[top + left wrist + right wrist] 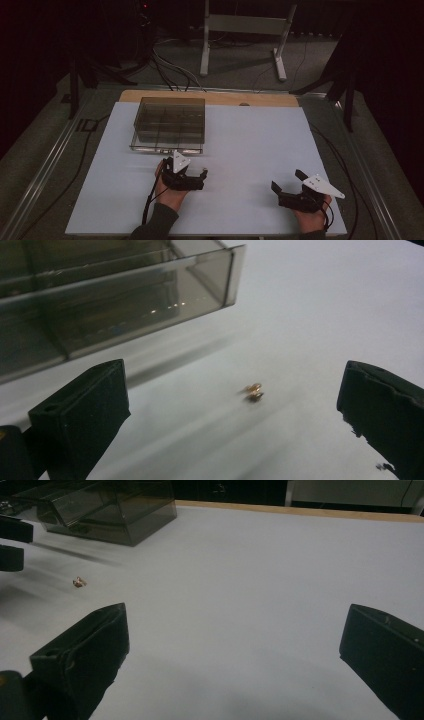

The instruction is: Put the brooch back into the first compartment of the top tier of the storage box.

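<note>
Closing on the tiny brass-coloured metal fastener (252, 392) could go wrong: it's small and lies loose on the white tabletop (250, 150), so wide jaws may nudge it away or pinch air. It sits between the left hand-held gripper (235, 405) jaws, just beside the smoky clear plastic compartment box (170, 124). Left hand-held gripper released; right hand-held gripper (235, 655) released too, well apart. Count: 1 fastener, 1 box, 2 grippers.

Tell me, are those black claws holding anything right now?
No. The left gripper is open, with a small brass piece lying loose on the table between its jaws. The right gripper is open over bare table.
</note>
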